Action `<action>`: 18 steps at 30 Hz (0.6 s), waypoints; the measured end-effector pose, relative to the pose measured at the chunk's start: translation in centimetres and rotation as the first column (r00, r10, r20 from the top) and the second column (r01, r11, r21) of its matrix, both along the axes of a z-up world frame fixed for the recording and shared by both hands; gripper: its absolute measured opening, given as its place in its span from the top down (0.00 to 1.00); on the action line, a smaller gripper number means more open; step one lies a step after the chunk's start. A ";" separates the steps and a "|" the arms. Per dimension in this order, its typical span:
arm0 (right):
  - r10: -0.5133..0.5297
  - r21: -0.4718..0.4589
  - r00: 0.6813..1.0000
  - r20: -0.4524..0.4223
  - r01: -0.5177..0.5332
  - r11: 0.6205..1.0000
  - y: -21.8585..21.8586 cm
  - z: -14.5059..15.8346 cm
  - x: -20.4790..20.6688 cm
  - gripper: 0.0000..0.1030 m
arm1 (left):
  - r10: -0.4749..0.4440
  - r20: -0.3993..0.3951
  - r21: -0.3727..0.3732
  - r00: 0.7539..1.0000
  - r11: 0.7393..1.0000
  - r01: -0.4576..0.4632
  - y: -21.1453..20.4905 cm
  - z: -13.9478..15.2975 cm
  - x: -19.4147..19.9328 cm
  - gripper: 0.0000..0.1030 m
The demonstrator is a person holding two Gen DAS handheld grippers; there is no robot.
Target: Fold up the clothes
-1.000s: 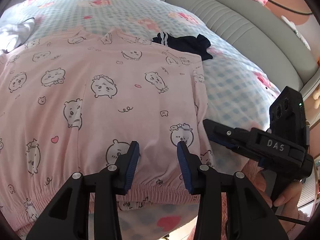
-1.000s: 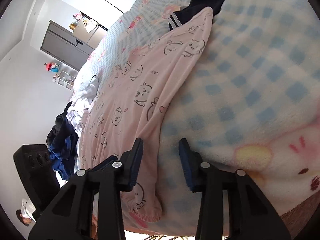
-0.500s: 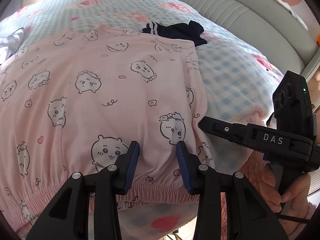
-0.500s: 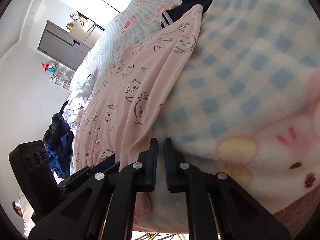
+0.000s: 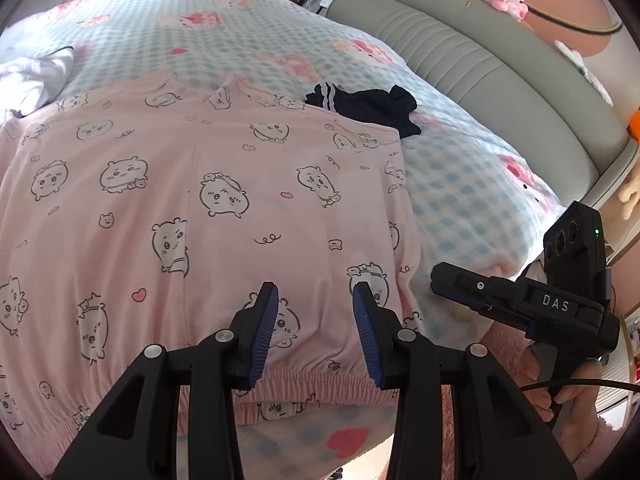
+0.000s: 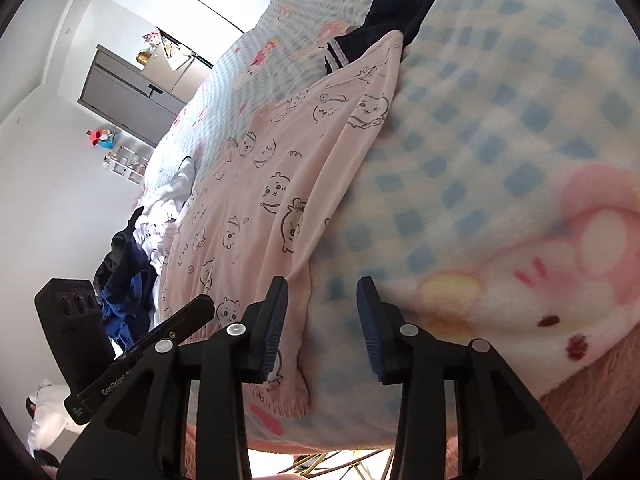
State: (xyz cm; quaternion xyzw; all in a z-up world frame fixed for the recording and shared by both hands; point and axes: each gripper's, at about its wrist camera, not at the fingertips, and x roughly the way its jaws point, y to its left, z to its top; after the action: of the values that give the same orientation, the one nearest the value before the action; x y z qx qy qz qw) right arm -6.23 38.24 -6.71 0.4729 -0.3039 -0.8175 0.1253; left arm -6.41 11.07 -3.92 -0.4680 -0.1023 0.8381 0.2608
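Left wrist view: my left hand-held gripper (image 5: 314, 300) hangs spread over the hem of the pink printed pajama top (image 5: 208, 200), pinching nothing; the top lies flat on the checked bed blanket (image 5: 460, 184). If I bite too deep I may take blanket fleece along with the elastic hem. Right wrist view: my right hand-held gripper (image 6: 322, 298) is opening, its left finger over the top's side edge (image 6: 308, 280), nothing pressed. That edge is rolled and doubled, so I could catch one layer and drag the fold crooked toward the dark sock (image 6: 384, 20).
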 end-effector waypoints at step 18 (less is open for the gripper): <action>0.020 0.132 0.998 -0.065 -0.011 0.991 -2.3 1.1 0.4 0.96 | 0.004 0.045 -0.021 0.999 1.000 -0.003 -2.0 -1.3 0.1 0.61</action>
State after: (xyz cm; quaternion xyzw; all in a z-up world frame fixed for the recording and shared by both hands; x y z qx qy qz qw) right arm -5.81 35.91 -5.58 0.4550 -0.2414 -0.8500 0.1105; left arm -6.35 9.10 -5.21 -0.4894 -0.1003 0.8289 0.2519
